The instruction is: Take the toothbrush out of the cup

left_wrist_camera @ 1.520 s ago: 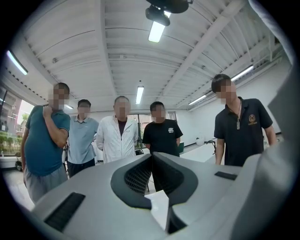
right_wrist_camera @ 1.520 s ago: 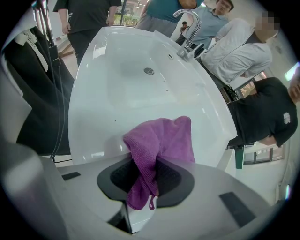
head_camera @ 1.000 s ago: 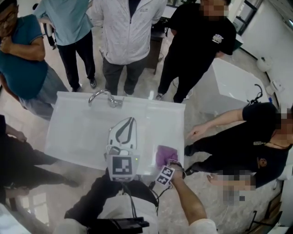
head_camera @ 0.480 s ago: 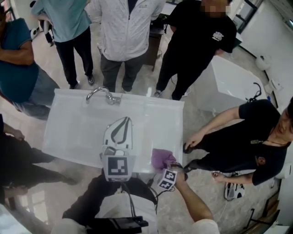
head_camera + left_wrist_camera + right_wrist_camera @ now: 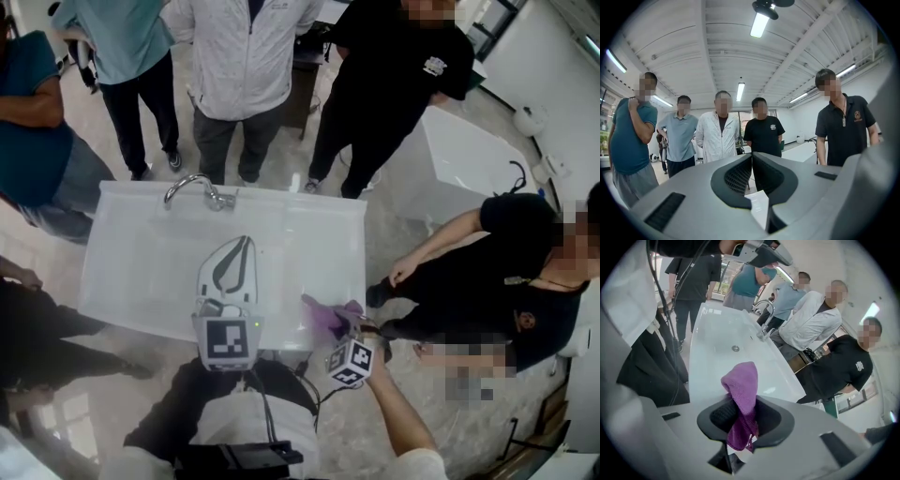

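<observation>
Since a second ago the purple terry cloth has come up off the front right corner of the white worktop, where it lay bunched, and it now hangs clear of that edge, carried up by the right tongs. In the right gripper view the cloth is pinched between the two dark ribbed pads: a rounded fold stands up above the tongs and a shorter end dangles below them, so they are clenched on the fabric. From the head view a thin tail of the cloth pokes up and to the left over the worktop's front rim. The right tongs point steeply down, with their black-and-white marker cube just behind them and the person's bare right forearm trailing toward the bottom of the picture. The left tongs have stayed level over the shallow basin in the middle of the worktop; in the left gripper view their tips meet with nothing between them. A curved chrome tap stands at the worktop's far edge, and the round drain sits in the basin floor. Several people stand on the pale tiled floor beyond the tap, and one in black crouches to the right
</observation>
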The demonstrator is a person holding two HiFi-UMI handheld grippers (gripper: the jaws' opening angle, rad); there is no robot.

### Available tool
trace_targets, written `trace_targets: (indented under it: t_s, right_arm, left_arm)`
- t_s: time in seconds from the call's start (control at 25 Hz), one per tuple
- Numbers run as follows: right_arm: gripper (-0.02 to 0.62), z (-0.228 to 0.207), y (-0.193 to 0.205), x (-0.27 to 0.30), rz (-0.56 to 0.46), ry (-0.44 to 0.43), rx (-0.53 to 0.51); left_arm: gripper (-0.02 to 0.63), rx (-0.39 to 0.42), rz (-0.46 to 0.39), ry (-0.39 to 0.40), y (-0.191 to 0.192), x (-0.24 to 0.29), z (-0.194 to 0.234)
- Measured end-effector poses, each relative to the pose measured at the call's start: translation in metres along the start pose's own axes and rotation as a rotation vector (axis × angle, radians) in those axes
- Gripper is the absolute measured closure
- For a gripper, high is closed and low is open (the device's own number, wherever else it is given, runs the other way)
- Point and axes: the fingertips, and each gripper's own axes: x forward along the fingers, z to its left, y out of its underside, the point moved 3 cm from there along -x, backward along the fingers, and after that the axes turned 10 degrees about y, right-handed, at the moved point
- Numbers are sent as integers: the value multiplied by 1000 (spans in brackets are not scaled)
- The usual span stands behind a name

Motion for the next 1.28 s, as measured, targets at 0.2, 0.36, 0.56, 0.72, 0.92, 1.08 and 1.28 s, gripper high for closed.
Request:
trace_targets:
  t_s: [0.2,0.36,0.56,0.72,0.92,1.08,1.28]
  right_arm:
    - [492,-27,-9,16,-1,53,23]
    - [492,-11,3,33,48,43,-30]
    - [492,42,22,53,124,-63,-73]
    - [492,77,35,56,163,-146,-125]
    - [492,92,31,68,166,-184,-131]
    - [492,86,28,62,154,-176,-116]
    - [492,48,16,52,96,-95,-91]
  left_arm:
    - [588,14,6,-2,3,0,4]
    - [588,5,12,-12,4,0,6]
    - [588,-4,5,-12,6,1,5]
    - [588,-13,-11,-16,2,0,3]
    - [588,-37,-11,-17,11,6,5]
    - [588,-14,14,-19,13,4,4]
    - [588,17,29,3,16,2,-4]
